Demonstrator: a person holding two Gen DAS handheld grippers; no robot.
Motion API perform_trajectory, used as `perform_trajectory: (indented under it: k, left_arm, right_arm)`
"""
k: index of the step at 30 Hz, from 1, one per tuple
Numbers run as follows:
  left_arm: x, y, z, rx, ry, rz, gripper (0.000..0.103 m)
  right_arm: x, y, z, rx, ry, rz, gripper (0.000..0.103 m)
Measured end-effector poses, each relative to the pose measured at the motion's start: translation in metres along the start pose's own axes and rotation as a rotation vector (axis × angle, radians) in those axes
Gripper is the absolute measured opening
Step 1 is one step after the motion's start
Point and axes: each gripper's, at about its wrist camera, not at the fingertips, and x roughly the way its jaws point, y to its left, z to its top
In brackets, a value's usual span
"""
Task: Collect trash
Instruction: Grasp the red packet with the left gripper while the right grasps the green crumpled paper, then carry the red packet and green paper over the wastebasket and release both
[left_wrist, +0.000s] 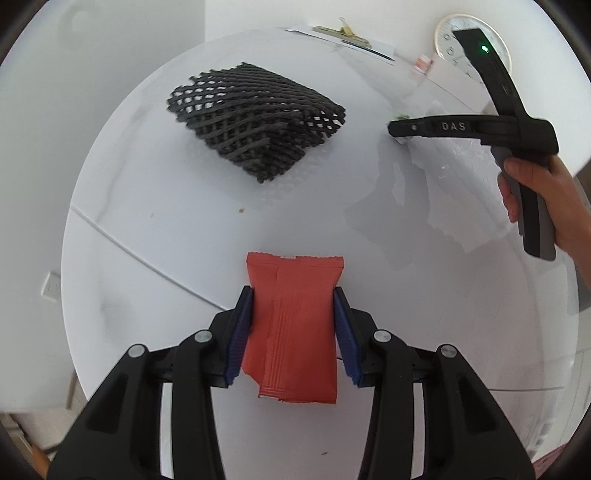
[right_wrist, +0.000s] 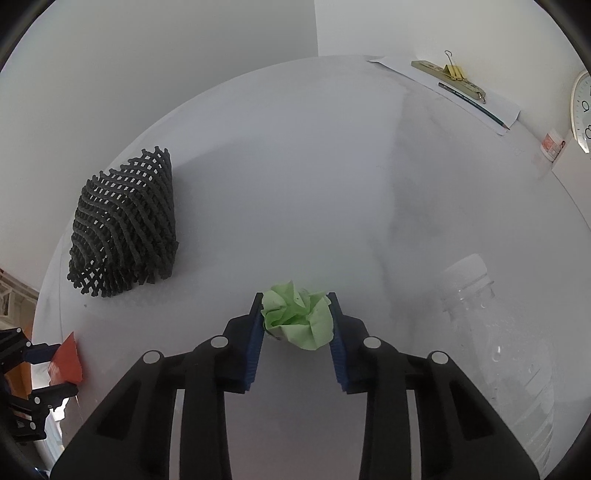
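Observation:
My left gripper (left_wrist: 293, 291) is shut on a red snack wrapper (left_wrist: 295, 325), its blue pads pressing both long edges just above the white round table (left_wrist: 147, 206). My right gripper (right_wrist: 295, 295) is shut on a crumpled green paper ball (right_wrist: 299, 321). In the left wrist view the right gripper (left_wrist: 393, 129) reaches in from the right, held by a hand (left_wrist: 535, 192), with a bit of green showing at its tip. In the right wrist view the left gripper (right_wrist: 55, 365) with the red wrapper (right_wrist: 68, 356) appears at the left edge.
A black foam mesh sleeve (left_wrist: 255, 118) lies at the table's far left (right_wrist: 125, 225). A clear plastic bottle (right_wrist: 491, 332) lies on its side to the right of my right gripper. Papers with a binder clip (right_wrist: 454, 72) and pencil, a small jar (right_wrist: 552, 144) and a clock (left_wrist: 472, 40) sit at the back.

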Motion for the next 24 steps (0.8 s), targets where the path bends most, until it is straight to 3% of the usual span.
perform_trajectory:
  k: [7,13,24]
  left_arm:
    - [-0.021,-0.002,-0.018,-0.082,-0.022,0.026,0.041]
    - [-0.063,-0.010,-0.060,-0.182,-0.041,0.088,0.041]
    - [-0.168,-0.035,-0.200,-0.420,-0.065,0.308,0.041]
  right_arm:
    - [-0.042,0.020,-0.018,0.005,-0.039,0.060,0.032]
    - [-0.093,0.070,-0.061,-0.080,-0.043,0.160,0.032]
    - [-0.178,0.203,-0.192,-0.318,0.007,0.427,0.032]
